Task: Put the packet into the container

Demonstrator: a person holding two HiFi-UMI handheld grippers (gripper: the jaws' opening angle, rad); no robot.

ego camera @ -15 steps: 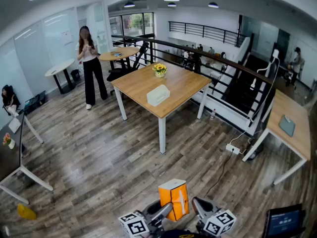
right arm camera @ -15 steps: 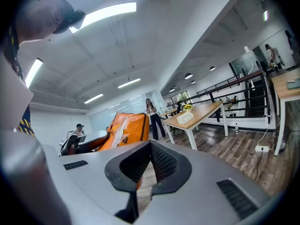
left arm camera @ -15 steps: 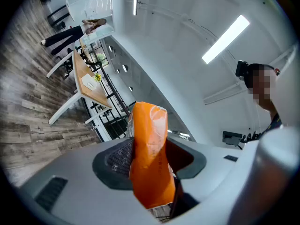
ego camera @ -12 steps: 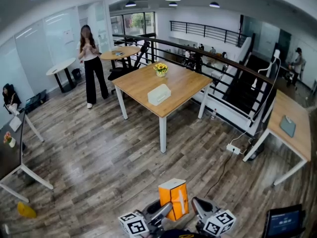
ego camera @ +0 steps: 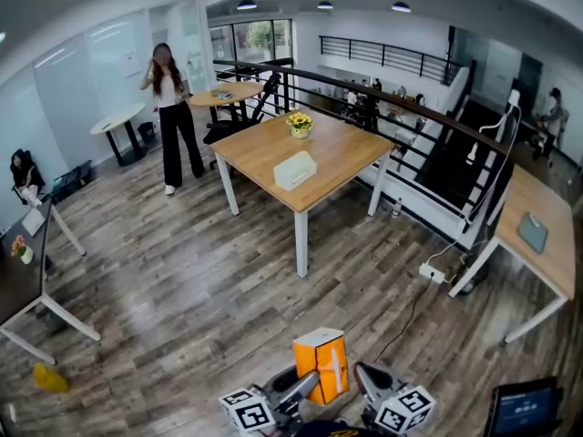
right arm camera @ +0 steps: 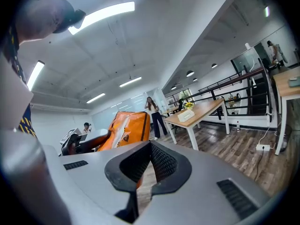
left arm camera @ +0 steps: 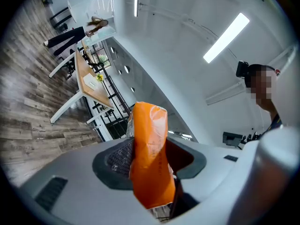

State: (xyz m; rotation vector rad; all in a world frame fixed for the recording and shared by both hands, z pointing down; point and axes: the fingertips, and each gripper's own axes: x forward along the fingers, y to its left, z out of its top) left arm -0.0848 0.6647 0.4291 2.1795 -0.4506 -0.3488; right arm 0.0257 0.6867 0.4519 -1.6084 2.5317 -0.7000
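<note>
Orange packet, print unreadable, sits clamped in left claw; right claw closed, empty.

The left gripper and the right gripper sat side by side, low and close to the person's body, with both sets of jaws pointing forward. The left gripper's jaws stood wide and clamped the orange packet, which stood upright. The right gripper's jaws were pressed together with nothing between them.
</note>
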